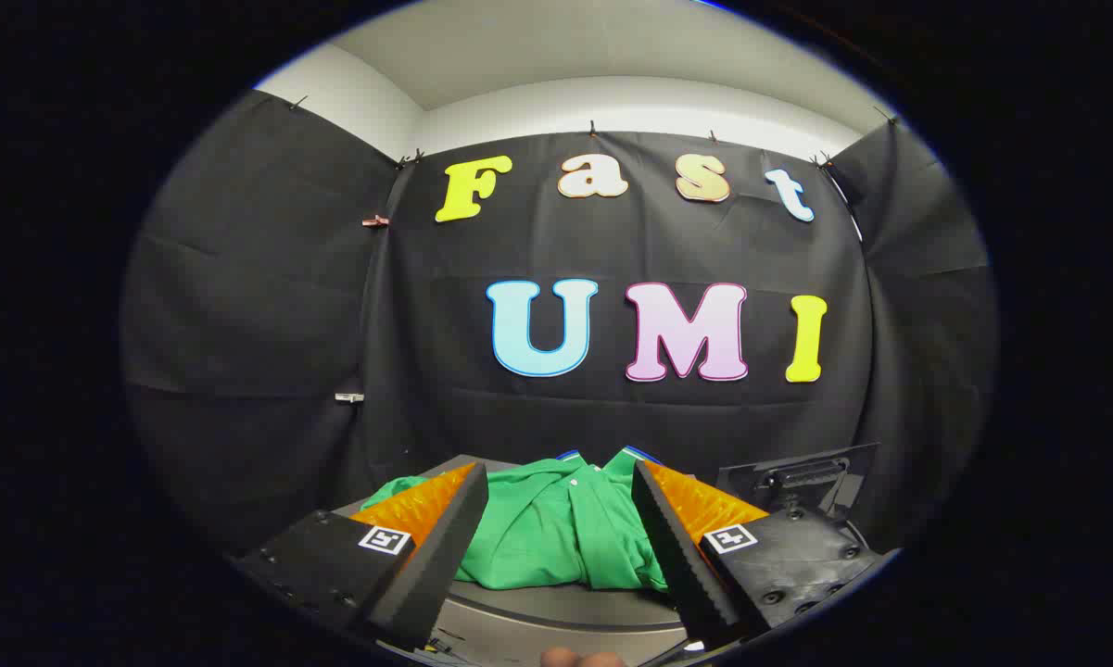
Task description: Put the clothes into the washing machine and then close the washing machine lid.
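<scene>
One gripper [561,482] is showing here, its two fingers [436,547] standing wide apart and released, pressing on nothing. Going from the left, one small square black-and-white marker [385,540] is sitting on the left finger's mount; it carries a coded pattern, not words that can be read. Between the fingers and just ahead of them, one green shirt [556,533] is lying folded and flat, its collar pointing away toward the booth wall, with one small pale button [575,484] showing on the placket below the collar. No brand or label is readable on the shirt. It is resting on a grey surface with a curved rim [556,616] that is running under the fingers; whether this is the washing machine's top cannot be told. On the right finger's mount a second square marker [728,537] is sitting, making two markers in all. Further right, beyond the right finger, one dark panel [797,477] is standing tilted up beside the shirt.
</scene>
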A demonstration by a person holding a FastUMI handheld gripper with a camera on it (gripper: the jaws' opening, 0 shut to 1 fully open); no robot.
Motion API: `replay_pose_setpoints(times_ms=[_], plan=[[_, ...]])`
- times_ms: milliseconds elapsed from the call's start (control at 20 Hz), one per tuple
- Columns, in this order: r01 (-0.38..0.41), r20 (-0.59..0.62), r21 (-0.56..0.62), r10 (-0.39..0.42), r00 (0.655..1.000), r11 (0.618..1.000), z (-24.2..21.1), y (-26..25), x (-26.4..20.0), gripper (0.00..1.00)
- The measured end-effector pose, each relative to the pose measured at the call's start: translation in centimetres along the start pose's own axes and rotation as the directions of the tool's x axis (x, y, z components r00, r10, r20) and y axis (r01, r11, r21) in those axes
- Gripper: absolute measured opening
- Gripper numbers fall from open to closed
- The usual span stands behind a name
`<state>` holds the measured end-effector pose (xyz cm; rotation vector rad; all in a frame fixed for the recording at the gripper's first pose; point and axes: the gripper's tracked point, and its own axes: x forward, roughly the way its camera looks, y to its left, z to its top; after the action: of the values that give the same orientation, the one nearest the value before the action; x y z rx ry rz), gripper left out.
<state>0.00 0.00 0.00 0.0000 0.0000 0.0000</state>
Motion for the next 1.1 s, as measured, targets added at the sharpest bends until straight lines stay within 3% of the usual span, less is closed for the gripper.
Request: replay_pose_setpoints(times_ms=[1100], plan=[[-0.041,-0.001,-0.049,0.041,0.999,0.998,1.5,0.8,1.0,0.99]])
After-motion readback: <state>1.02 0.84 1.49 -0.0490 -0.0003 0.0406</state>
